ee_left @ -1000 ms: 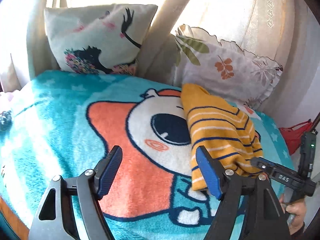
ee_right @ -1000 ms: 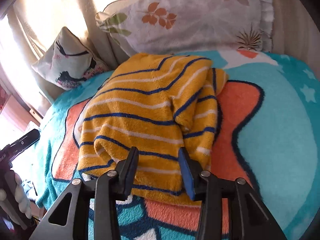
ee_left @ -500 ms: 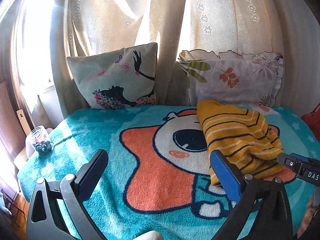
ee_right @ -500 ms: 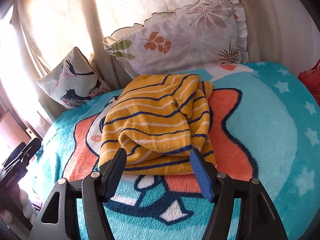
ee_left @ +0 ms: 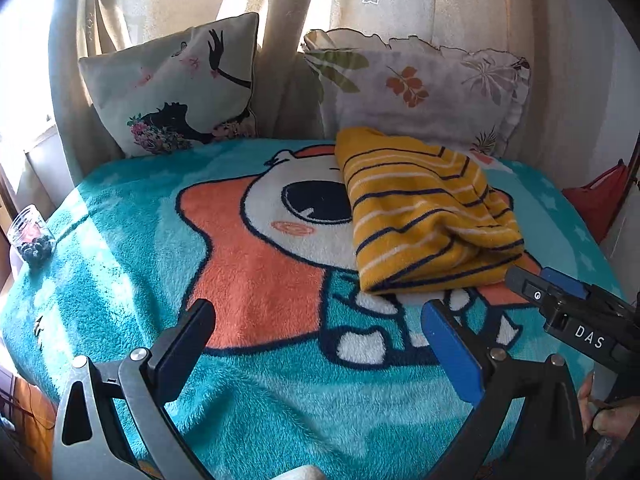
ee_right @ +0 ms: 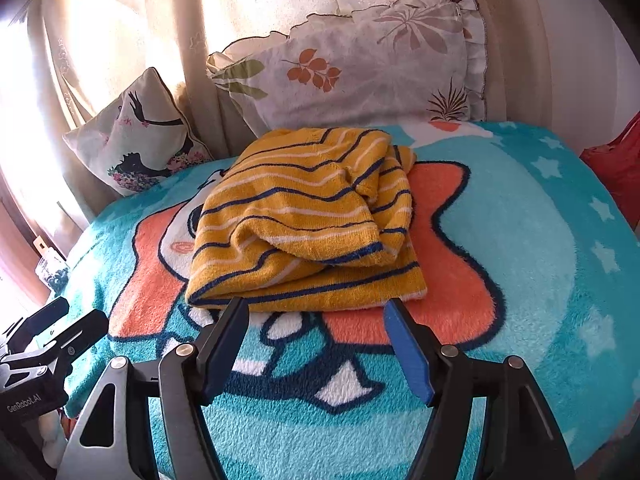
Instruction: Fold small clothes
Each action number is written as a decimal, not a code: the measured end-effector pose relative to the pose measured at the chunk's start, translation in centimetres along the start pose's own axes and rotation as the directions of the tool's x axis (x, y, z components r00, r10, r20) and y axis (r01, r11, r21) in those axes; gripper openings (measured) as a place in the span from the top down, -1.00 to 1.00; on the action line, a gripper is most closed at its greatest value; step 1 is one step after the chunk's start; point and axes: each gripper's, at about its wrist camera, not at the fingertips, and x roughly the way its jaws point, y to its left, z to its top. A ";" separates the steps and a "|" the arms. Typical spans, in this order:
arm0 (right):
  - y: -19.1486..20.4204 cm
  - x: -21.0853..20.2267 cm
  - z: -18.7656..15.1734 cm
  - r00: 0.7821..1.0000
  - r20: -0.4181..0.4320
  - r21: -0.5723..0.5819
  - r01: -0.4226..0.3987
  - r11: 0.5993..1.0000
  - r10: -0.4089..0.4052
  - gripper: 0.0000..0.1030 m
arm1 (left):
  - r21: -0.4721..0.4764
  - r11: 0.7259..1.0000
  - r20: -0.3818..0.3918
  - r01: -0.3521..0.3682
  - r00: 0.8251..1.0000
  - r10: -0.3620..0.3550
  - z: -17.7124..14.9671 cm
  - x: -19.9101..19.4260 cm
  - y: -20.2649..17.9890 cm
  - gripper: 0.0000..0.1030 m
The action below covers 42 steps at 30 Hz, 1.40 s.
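A small yellow garment with navy and white stripes [ee_left: 424,216] lies folded in a thick bundle on the teal cartoon blanket [ee_left: 256,392], toward the back right. It also shows in the right wrist view [ee_right: 304,224]. My left gripper [ee_left: 316,320] is open and empty, above the blanket to the front left of the garment. My right gripper [ee_right: 316,312] is open and empty, just in front of the garment's near edge and clear of it. The right gripper also shows at the right edge of the left wrist view [ee_left: 552,292].
Two printed pillows [ee_left: 180,88] [ee_left: 420,88] lean on the curtains at the back. A glass jar [ee_left: 30,236] stands at the blanket's left edge. A red cloth [ee_left: 600,200] lies off the right side. The left gripper's body [ee_right: 36,364] shows at lower left.
Both grippers have drawn back from the garment and opened wider. The right gripper had its jaws at the garment's near edge and now stands clear of it. The garment lies still.
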 end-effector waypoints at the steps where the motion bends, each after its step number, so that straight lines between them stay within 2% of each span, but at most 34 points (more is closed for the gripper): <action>1: 0.0 0.0 0.0 1.000 -0.001 -0.001 0.001 1.000 -0.001 -0.46 | 0.003 1.000 -0.003 0.006 1.000 -0.006 -0.1 0.0 -0.1 -0.99; 14: 0.6 1.0 -0.3 0.999 -0.033 -0.029 0.022 0.999 -0.023 -0.49 | 0.006 0.998 -0.068 0.056 0.996 -0.055 -0.7 1.4 -0.5 -0.99; 42: 1.6 3.6 -0.4 0.993 -0.087 -0.068 0.070 0.995 -0.076 -0.52 | -0.026 0.997 -0.155 0.076 0.985 -0.079 -1.4 4.5 0.3 -0.99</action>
